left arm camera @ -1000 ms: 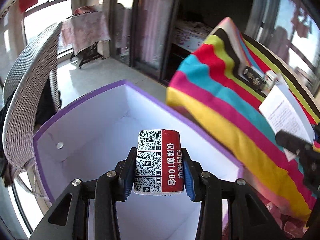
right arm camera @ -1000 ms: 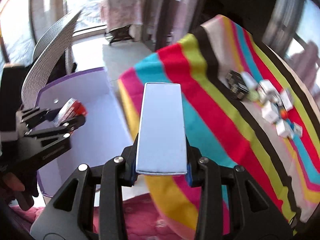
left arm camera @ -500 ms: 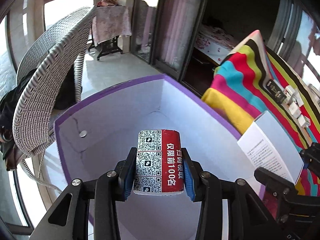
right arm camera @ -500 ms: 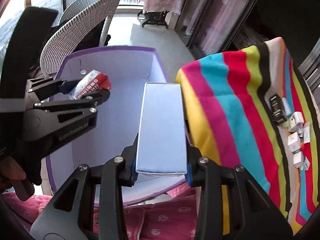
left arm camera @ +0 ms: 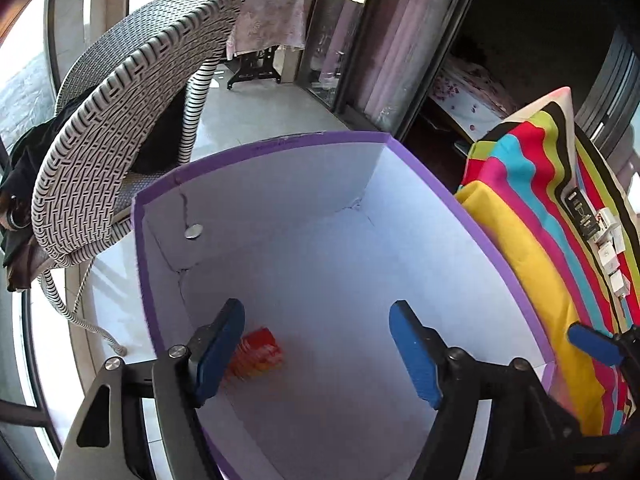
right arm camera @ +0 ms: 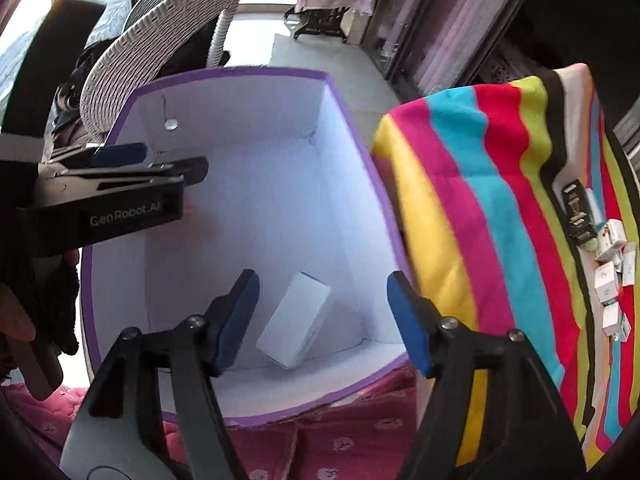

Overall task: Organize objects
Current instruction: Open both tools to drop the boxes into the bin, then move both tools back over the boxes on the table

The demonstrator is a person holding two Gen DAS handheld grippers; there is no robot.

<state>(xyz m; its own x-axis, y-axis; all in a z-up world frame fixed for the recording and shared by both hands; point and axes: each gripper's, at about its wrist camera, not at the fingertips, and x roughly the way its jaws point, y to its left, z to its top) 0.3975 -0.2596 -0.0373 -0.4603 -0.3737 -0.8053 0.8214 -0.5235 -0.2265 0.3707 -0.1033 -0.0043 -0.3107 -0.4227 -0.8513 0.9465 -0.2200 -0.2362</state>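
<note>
A white box with a purple rim (left arm camera: 280, 142) (right arm camera: 240, 74) stands open below both grippers. My left gripper (left arm camera: 316, 350) is open and empty above it; a blurred red object (left arm camera: 258, 354) is inside the box below, next to the left finger. My right gripper (right arm camera: 322, 320) is open and empty over the box's near side. A white rectangular carton (right arm camera: 294, 320) is tilted inside the box between its fingers. The left gripper also shows in the right wrist view (right arm camera: 132, 176) at the box's left wall.
A table with a striped cloth (right arm camera: 500, 200) stands right of the box, with several small white boxes (right arm camera: 608, 276) and a black item (right arm camera: 576, 212) on it. A wicker chair (left arm camera: 120, 120) stands behind left. A pink quilt (right arm camera: 340, 440) lies under the box.
Both grippers have opened over the box. The red QR-code object has dropped from the left gripper and the white carton from the right gripper; both are now inside the box.
</note>
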